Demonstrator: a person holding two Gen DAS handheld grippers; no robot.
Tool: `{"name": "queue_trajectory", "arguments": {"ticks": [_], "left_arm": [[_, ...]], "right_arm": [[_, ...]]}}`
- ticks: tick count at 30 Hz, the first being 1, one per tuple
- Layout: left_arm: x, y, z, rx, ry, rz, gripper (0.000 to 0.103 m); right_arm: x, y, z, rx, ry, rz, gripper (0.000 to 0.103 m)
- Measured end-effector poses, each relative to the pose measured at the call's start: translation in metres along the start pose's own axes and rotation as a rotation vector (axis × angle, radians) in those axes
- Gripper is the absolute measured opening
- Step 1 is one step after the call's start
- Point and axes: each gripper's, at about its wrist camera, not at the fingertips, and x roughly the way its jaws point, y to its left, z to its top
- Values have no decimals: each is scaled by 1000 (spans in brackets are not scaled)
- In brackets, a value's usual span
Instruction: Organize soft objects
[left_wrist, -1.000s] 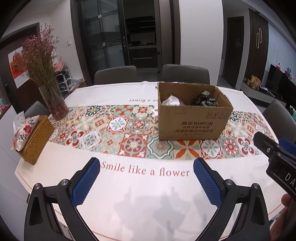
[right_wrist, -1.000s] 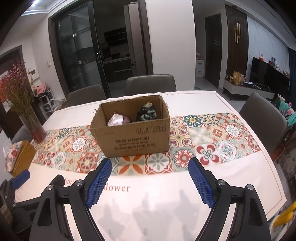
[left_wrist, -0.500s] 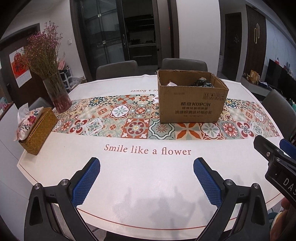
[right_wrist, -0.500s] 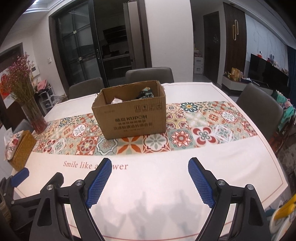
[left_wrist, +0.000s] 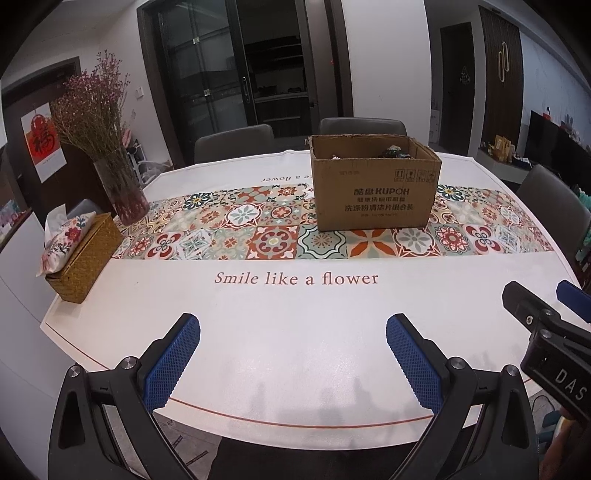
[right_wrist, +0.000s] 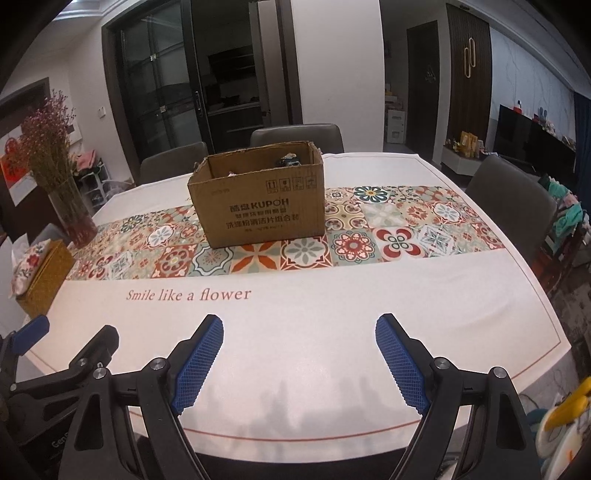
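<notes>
Since both cameras have pulled back and dropped lower within the last second, the cardboard box (left_wrist: 375, 184) now shows less of its inside, which suggests the sorting is finished. It stands upright on the surface (left_wrist: 295, 350), mouth up, long axis across the tiled runner (left_wrist: 236, 229). Soft items (right_wrist: 290, 160) barely peek over the rim, hard to identify. Left gripper (left_wrist: 293, 363) and right gripper (right_wrist: 299, 360) hold fingers wide, empty.

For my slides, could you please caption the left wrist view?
Open left tool hovers empty above the tablecloth, facing a cardboard box of soft items.
</notes>
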Motion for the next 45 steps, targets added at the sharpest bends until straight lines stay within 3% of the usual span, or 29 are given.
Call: {"name": "queue_trajectory", "arguments": {"ticks": [17,45], "left_arm": [[-22,6,-12,-3,-58,20,103],[-17,8,-13,-7,-38,25,103]], "right_arm": [[-20,0,-15,-17,-15,-1,86],[-19,2,-12,-27,-15,-12,86]]}}
